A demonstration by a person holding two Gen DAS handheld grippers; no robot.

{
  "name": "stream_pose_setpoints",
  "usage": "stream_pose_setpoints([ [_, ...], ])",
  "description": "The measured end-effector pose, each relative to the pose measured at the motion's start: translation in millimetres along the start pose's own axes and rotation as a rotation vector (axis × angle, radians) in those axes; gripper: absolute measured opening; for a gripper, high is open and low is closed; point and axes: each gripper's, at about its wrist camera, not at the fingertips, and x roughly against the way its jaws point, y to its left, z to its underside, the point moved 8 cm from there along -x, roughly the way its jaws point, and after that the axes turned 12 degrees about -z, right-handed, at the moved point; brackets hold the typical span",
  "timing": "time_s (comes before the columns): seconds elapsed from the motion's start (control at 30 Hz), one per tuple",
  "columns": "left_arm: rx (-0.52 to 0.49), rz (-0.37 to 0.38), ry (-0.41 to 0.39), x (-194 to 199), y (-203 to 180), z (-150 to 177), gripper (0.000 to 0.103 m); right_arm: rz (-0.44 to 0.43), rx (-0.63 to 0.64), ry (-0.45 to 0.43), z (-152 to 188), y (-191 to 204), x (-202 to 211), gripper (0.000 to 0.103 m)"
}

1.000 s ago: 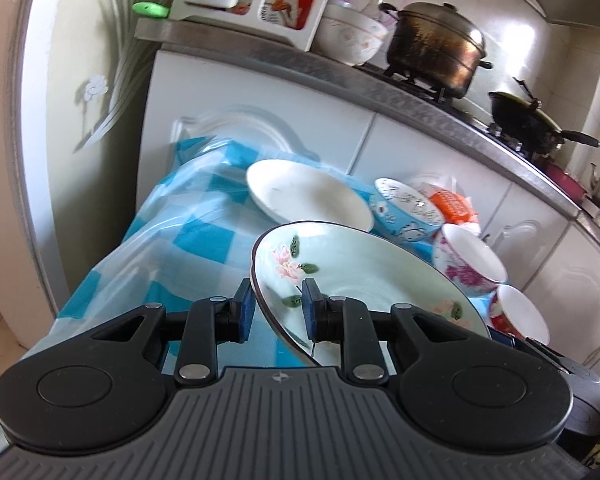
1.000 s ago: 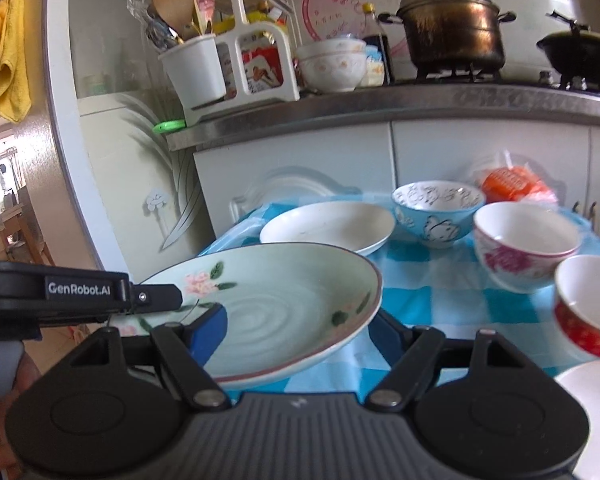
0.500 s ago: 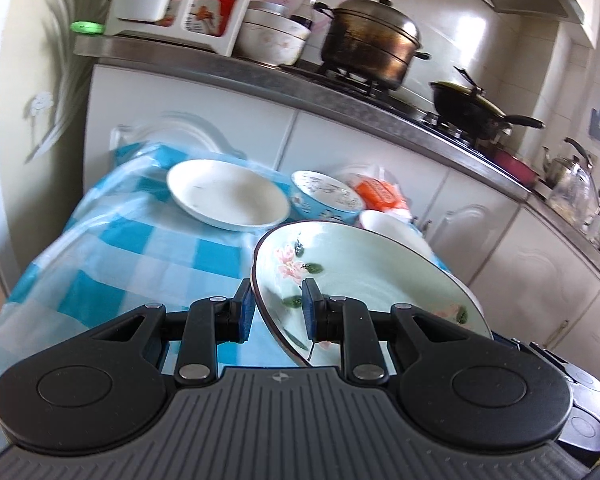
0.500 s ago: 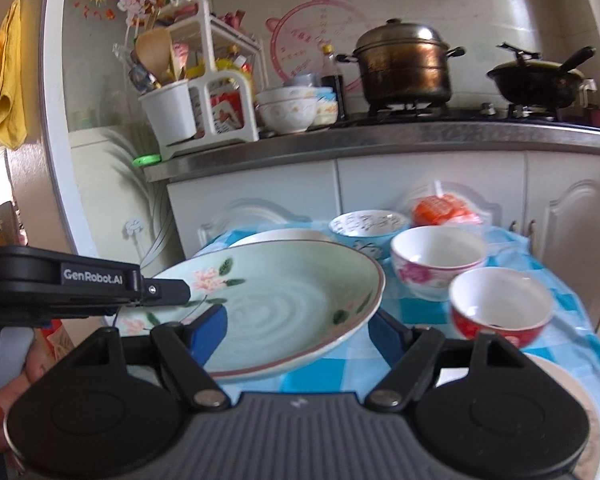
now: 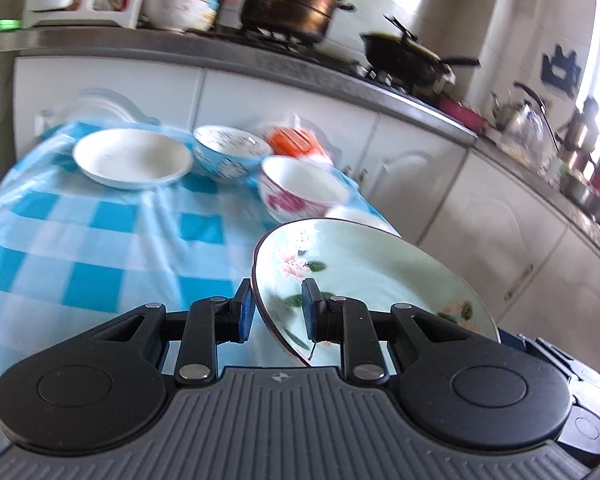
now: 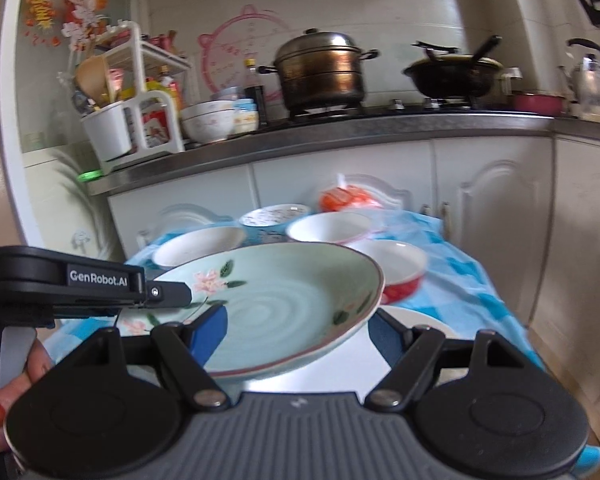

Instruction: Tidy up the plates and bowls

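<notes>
A pale green plate (image 5: 364,276) with pink flowers hangs tilted above the checked table, and my left gripper (image 5: 278,308) is shut on its near rim. In the right wrist view the same plate (image 6: 276,304) lies over my right gripper (image 6: 296,332), whose blue pads (image 6: 210,332) stand wide apart and do not press on it. The left gripper (image 6: 168,294) comes in from the left there. On the table are a white shallow plate (image 5: 132,158), a blue patterned bowl (image 5: 230,152), a pink-flowered bowl (image 5: 296,188), a red-sided bowl (image 6: 396,268) and another white plate (image 6: 416,320) under the green one.
The table carries a blue and white checked cloth (image 5: 100,232) and an orange packet (image 5: 296,140) at its far end. Behind it run white cabinets and a counter (image 6: 340,136) with a lidded pot (image 6: 320,72), a wok (image 6: 452,76), stacked bowls and a utensil rack. A hand (image 6: 4,396) shows at the lower left.
Both grippers have travelled to the right along the table with the green plate. The red-sided bowl and the white plate below have come closer in the right wrist view.
</notes>
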Motion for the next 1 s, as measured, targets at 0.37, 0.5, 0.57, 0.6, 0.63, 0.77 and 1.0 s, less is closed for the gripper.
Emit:
stream_pose_setpoints([
  [0.37, -0.077, 0.005, 0.063, -28.5, -47.1, 30.9, 0.023, 0.076, -0.051, 0.004, 22.1, -44.1, 15.0, 0.078],
  [0.5, -0.092, -0.008, 0.077, -38.5, -51.5, 37.0, 0.023, 0.077, -0.069, 0.015, 30.2, -52.6, 13.9, 0.078],
  [0.57, -0.099, -0.013, 0.084, -41.5, -53.3, 39.8, 0.023, 0.079, -0.069, 0.019, 32.7, -54.9, 13.3, 0.078],
  [0.6, -0.103, -0.016, 0.086, -42.5, -55.1, 41.6, 0.023, 0.079, -0.070, 0.022, 33.8, -55.9, 12.6, 0.078],
  [0.63, -0.107, -0.018, 0.087, -43.4, -55.5, 42.8, 0.023, 0.079, -0.073, 0.026, 35.1, -57.0, 11.9, 0.078],
  [0.77, -0.114, -0.025, 0.097, -46.0, -57.8, 46.9, 0.023, 0.079, -0.082, 0.037, 40.4, -60.4, 10.2, 0.078],
  [1.0, -0.116, -0.027, 0.105, -49.4, -58.0, 50.5, 0.022, 0.083, -0.077, 0.051, 45.0, -63.0, 7.3, 0.078],
])
